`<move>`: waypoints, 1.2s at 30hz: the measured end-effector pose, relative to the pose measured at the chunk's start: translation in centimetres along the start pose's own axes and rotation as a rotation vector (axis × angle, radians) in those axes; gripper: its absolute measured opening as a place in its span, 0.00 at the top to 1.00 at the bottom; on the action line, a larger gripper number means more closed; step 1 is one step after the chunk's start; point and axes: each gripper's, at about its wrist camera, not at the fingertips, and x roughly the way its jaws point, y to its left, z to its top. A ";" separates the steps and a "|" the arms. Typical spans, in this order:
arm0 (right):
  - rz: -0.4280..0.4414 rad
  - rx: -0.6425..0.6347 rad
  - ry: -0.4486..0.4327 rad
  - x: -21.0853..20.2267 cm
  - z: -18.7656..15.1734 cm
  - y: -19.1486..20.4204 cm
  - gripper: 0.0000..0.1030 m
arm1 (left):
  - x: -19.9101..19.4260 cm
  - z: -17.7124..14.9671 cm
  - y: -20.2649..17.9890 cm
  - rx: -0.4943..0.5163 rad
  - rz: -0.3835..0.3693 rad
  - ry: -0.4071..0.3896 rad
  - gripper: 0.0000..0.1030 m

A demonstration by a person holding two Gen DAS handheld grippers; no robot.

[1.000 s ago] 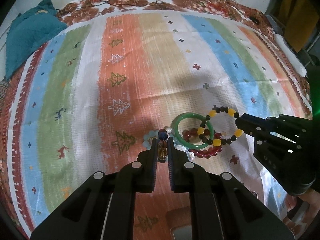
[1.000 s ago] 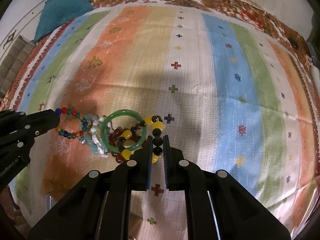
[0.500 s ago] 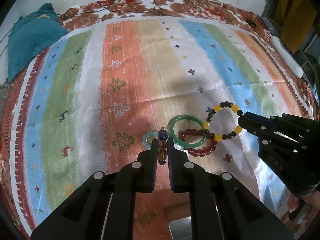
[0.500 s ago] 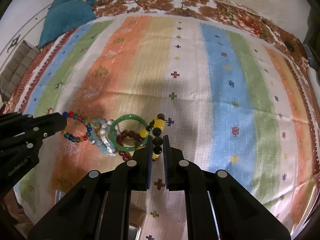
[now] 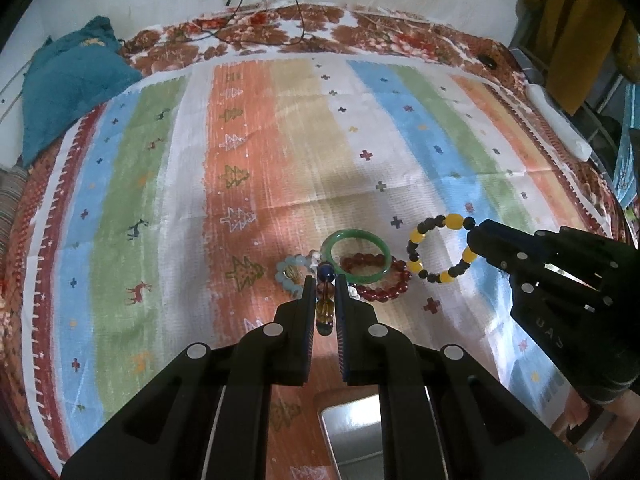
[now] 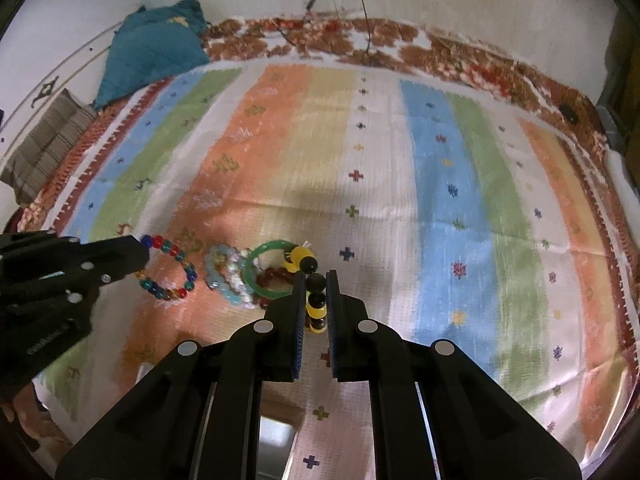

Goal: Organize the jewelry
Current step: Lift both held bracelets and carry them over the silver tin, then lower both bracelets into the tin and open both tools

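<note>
On the striped bed cover [image 5: 280, 152], the left gripper [image 5: 325, 294] is clamped on a multicoloured glass-bead bracelet [image 6: 170, 268]. Beside it lie a pale blue bead bracelet [image 6: 226, 276], a rigid green bangle [image 5: 356, 256] and a dark red bead bracelet [image 5: 380, 280]. The right gripper [image 6: 316, 300] pinches a yellow-and-black bead bracelet [image 5: 440, 250]. The strands look light, floppy and slippery; they are probably best pinched across the beads.

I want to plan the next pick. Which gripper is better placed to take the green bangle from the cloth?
Neither is free. The left gripper holds the multicolored bracelet and the right gripper the yellow-black one. The right seems slightly nearer the green bangle.
</note>
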 end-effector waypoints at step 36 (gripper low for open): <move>0.080 -0.009 -0.122 -7.2 -5.5 1.1 0.90 | -7.3 -5.9 -3.3 0.085 -0.061 -0.145 0.91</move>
